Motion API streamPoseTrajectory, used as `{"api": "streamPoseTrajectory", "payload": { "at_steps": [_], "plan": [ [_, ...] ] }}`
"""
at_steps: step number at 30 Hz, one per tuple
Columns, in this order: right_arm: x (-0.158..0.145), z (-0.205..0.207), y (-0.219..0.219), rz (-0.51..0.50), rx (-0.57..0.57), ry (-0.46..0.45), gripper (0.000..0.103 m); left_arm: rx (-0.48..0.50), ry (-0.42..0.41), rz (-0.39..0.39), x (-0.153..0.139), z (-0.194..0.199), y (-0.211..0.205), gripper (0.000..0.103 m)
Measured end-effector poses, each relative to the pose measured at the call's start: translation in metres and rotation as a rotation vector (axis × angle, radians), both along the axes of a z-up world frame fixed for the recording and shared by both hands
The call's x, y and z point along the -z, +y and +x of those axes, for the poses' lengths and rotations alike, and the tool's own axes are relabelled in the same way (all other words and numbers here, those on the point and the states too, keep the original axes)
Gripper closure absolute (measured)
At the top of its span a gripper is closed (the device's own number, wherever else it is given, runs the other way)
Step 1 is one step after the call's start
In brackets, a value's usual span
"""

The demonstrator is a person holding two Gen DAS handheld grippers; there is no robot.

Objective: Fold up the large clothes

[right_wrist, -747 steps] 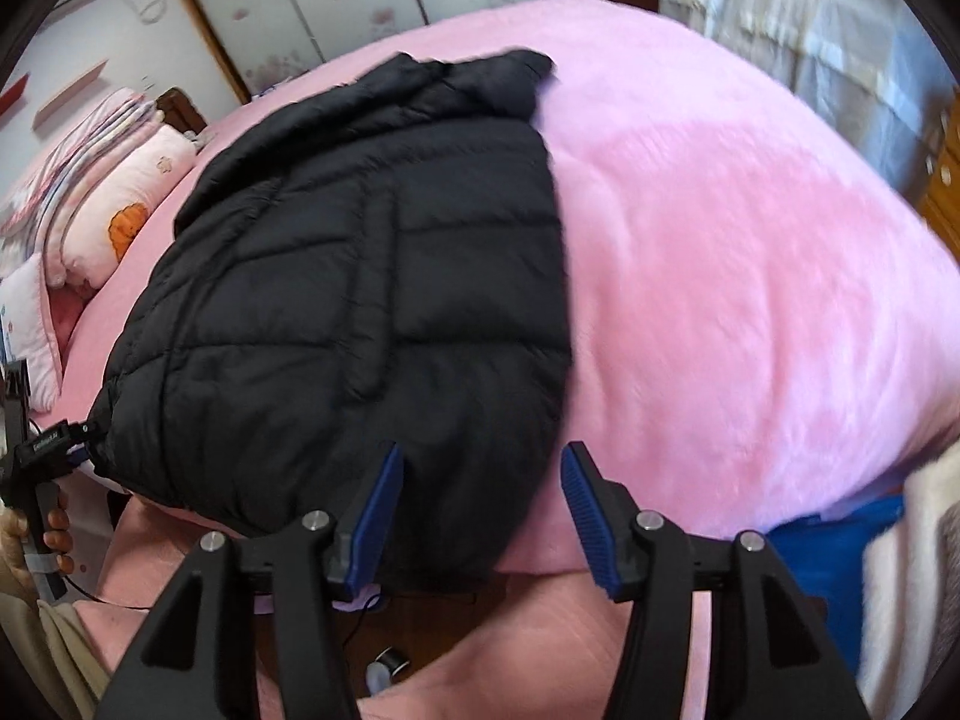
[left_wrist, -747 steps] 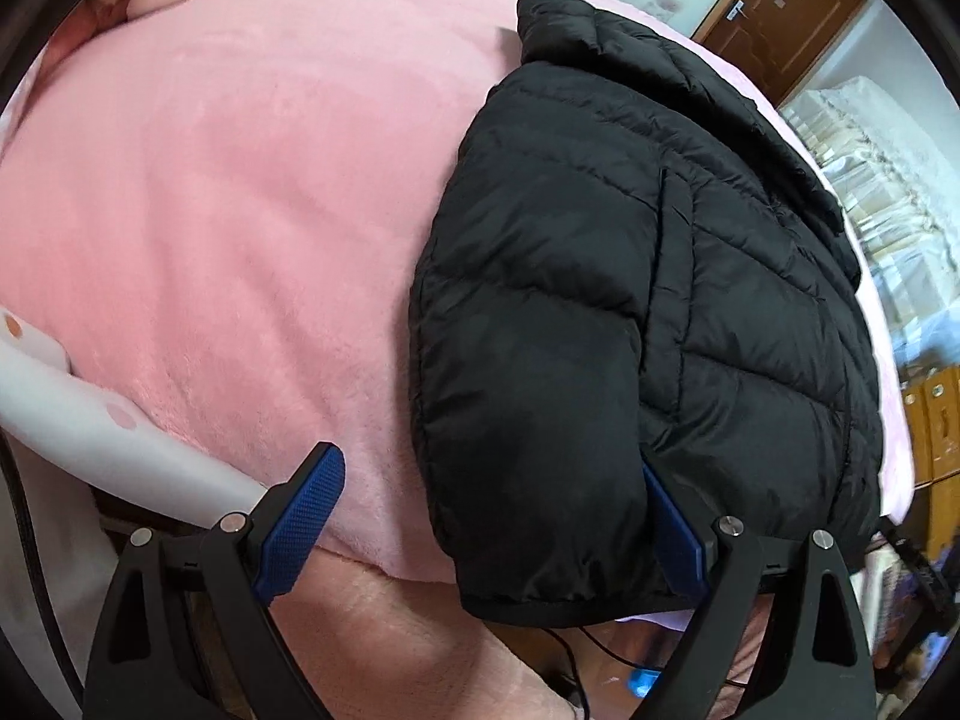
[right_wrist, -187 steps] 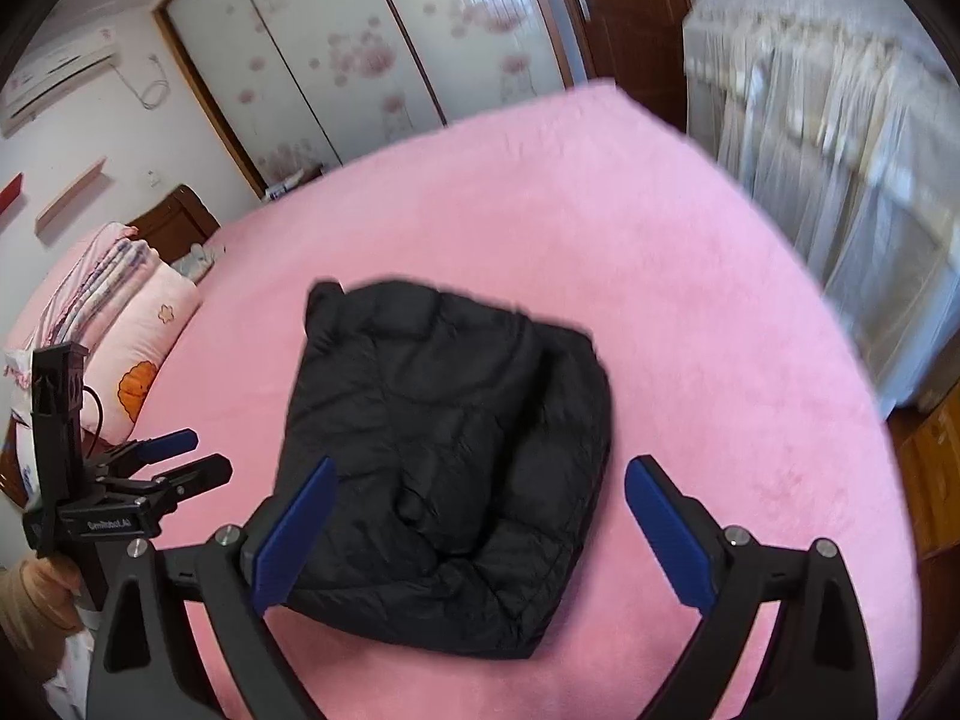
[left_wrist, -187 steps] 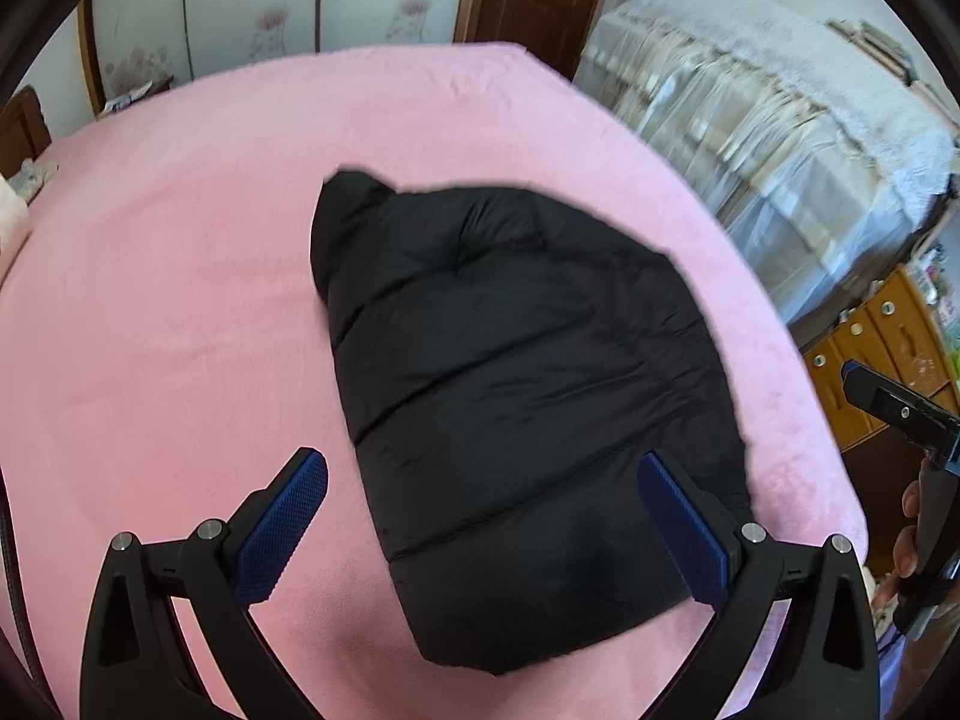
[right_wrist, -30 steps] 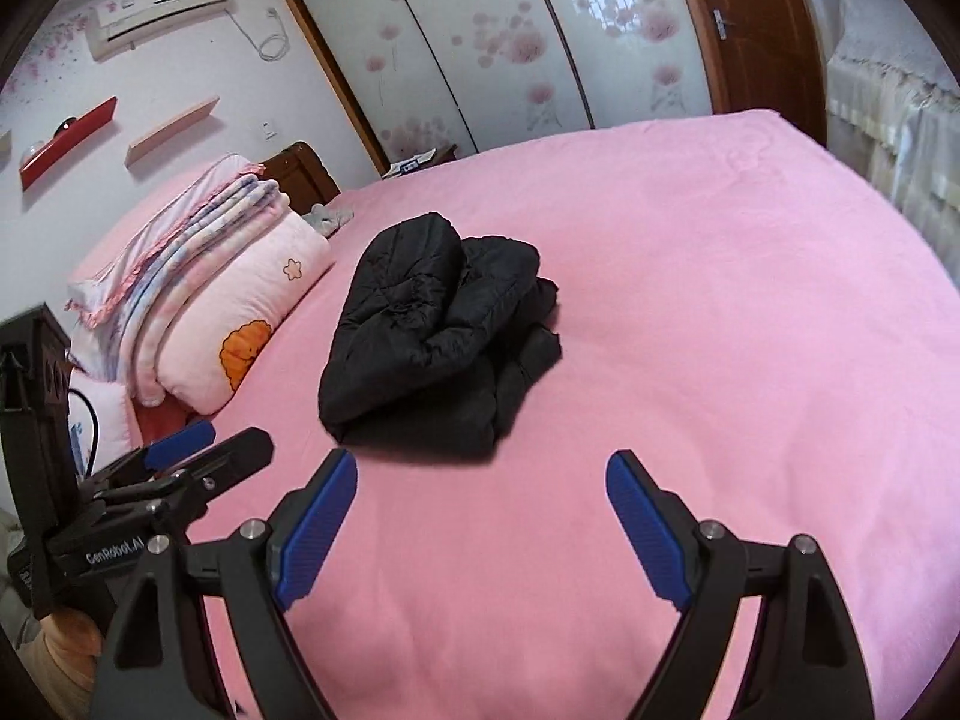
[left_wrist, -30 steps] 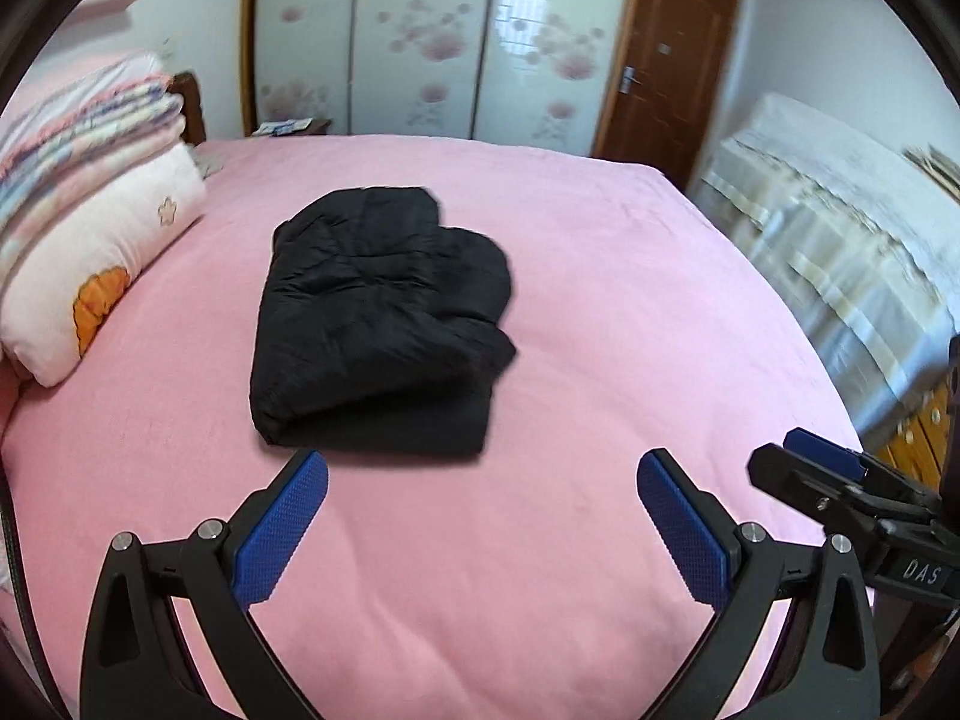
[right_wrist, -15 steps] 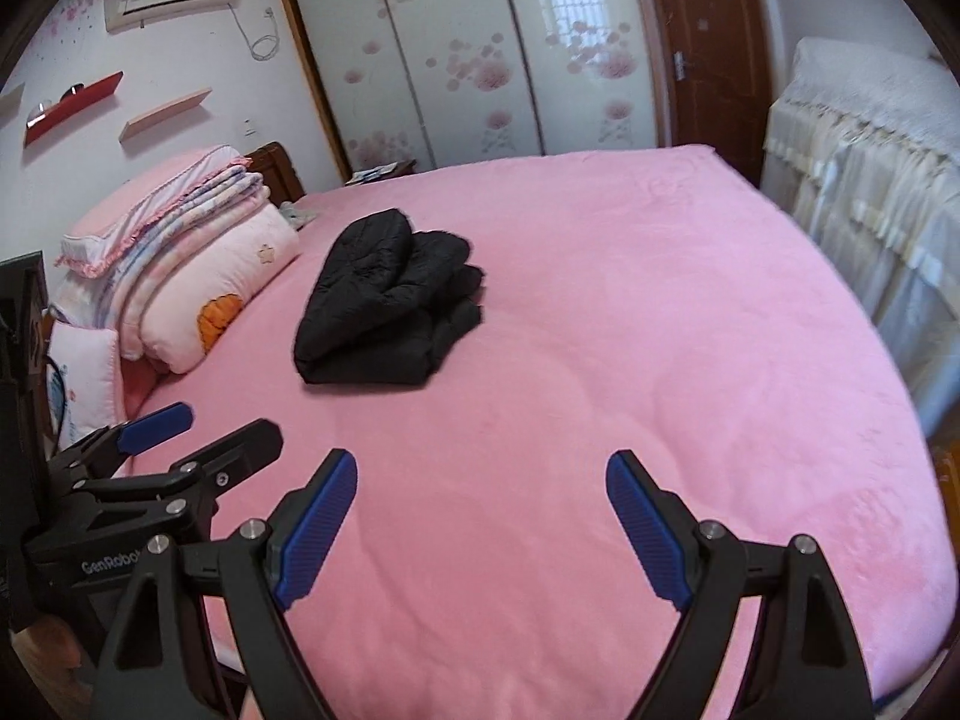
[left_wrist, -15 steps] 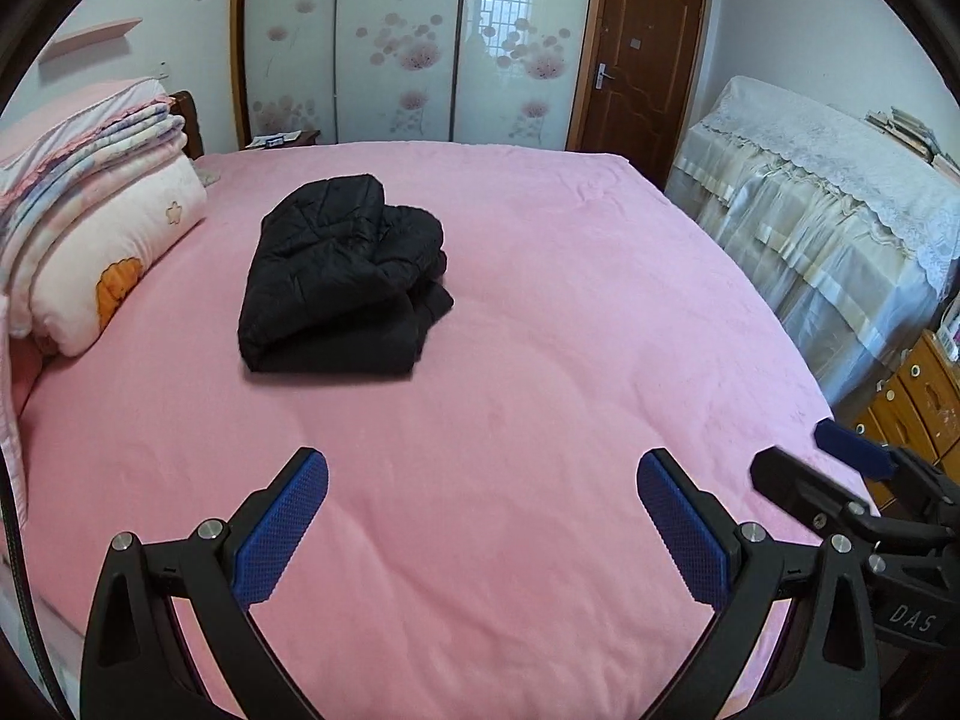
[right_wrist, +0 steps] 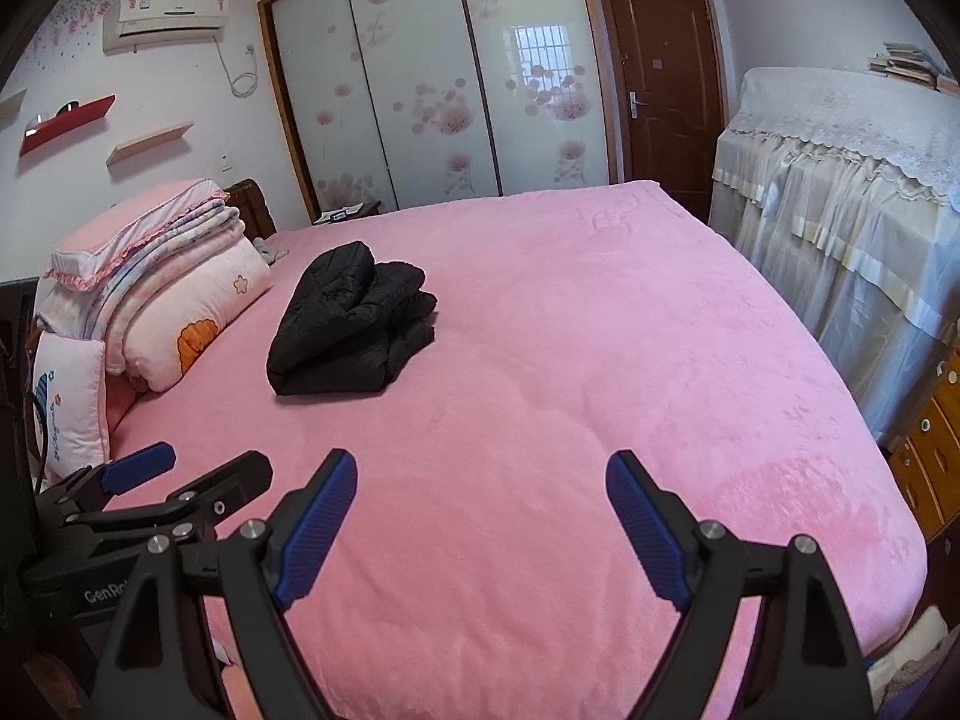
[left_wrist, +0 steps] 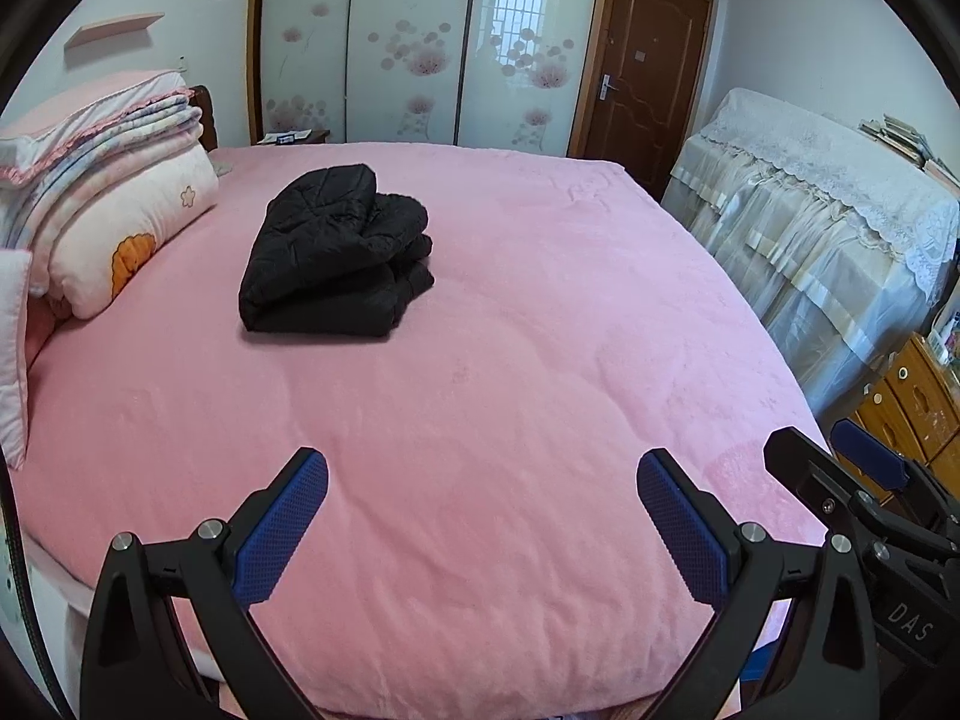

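Observation:
A black puffer jacket (left_wrist: 336, 252) lies folded in a compact bundle on the pink bed (left_wrist: 510, 396), toward the far left; it also shows in the right wrist view (right_wrist: 351, 321). My left gripper (left_wrist: 480, 510) is open and empty, held over the bed's near edge, well away from the jacket. My right gripper (right_wrist: 480, 510) is open and empty, also at the near edge. The right gripper shows at the right of the left wrist view (left_wrist: 840, 468), and the left gripper at the left of the right wrist view (right_wrist: 180, 474).
A stack of folded quilts and pillows (left_wrist: 102, 204) sits at the bed's left. A lace-covered cabinet (left_wrist: 828, 216) and wooden drawers (left_wrist: 906, 408) stand to the right. Sliding wardrobe doors (left_wrist: 408, 48) and a brown door (left_wrist: 648, 72) are behind the bed.
Both grippers have pulled back from the folded jacket toward the foot of the bed, so the jacket looks smaller and farther. The jacket itself has not moved.

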State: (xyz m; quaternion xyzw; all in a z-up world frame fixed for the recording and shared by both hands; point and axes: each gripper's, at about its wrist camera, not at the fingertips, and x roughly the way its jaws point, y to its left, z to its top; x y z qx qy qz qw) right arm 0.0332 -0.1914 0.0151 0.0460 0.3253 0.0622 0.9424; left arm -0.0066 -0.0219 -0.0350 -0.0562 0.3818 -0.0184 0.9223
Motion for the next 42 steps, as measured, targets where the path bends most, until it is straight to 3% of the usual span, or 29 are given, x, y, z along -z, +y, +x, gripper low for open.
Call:
{"api": "streamPoseTrajectory", "payload": {
  "at_steps": [19,42],
  "plan": [
    [0.004,-0.042,0.006,-0.083,-0.041,-0.04,0.017,-0.044,-0.017,0.054,0.003,-0.043,-0.007,0.001],
    [0.007,-0.044,0.005,-0.08,-0.043,-0.034,0.017,-0.064,-0.019,0.073,0.003,-0.053,-0.007,0.001]
  ]
}}
